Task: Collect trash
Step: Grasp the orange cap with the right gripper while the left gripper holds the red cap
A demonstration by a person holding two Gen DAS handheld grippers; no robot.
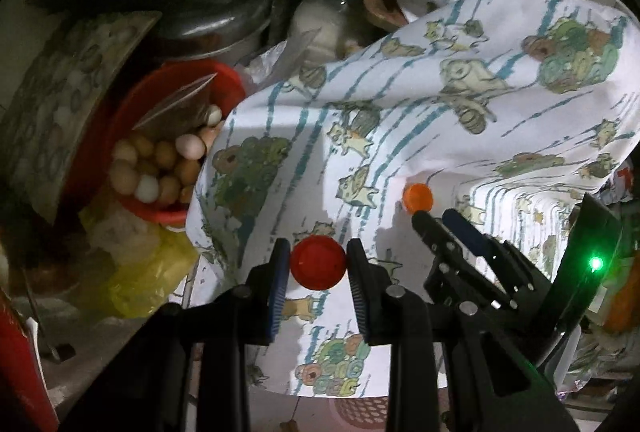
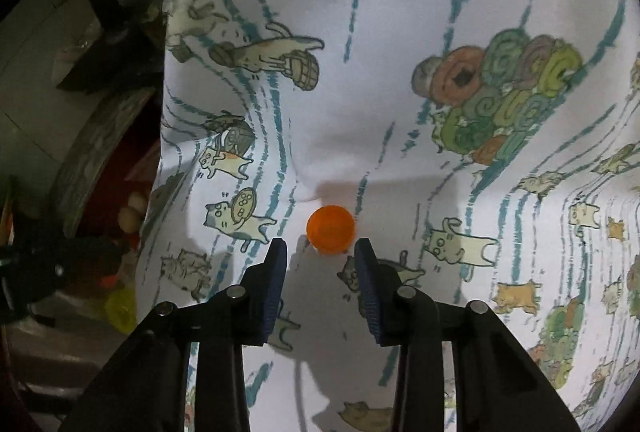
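Note:
My left gripper (image 1: 318,252) is shut on a red bottle cap (image 1: 317,262), held between its two fingers above a cat-print cloth (image 1: 400,104). An orange bottle cap (image 1: 417,197) lies on the cloth further right, and my right gripper (image 1: 438,220) reaches toward it from the right. In the right wrist view the orange cap (image 2: 330,229) lies on the cloth (image 2: 400,12) just ahead of my right gripper (image 2: 320,252), which is open, with the cap near the fingertips and not held.
A red bowl (image 1: 132,200) of eggs (image 1: 160,160) sits left of the cloth. A yellow plastic bag (image 1: 140,276) lies below it. A plastic bottle (image 1: 332,12) and a metal pot (image 1: 208,20) stand behind. A dark device with a green light (image 1: 596,263) is at right.

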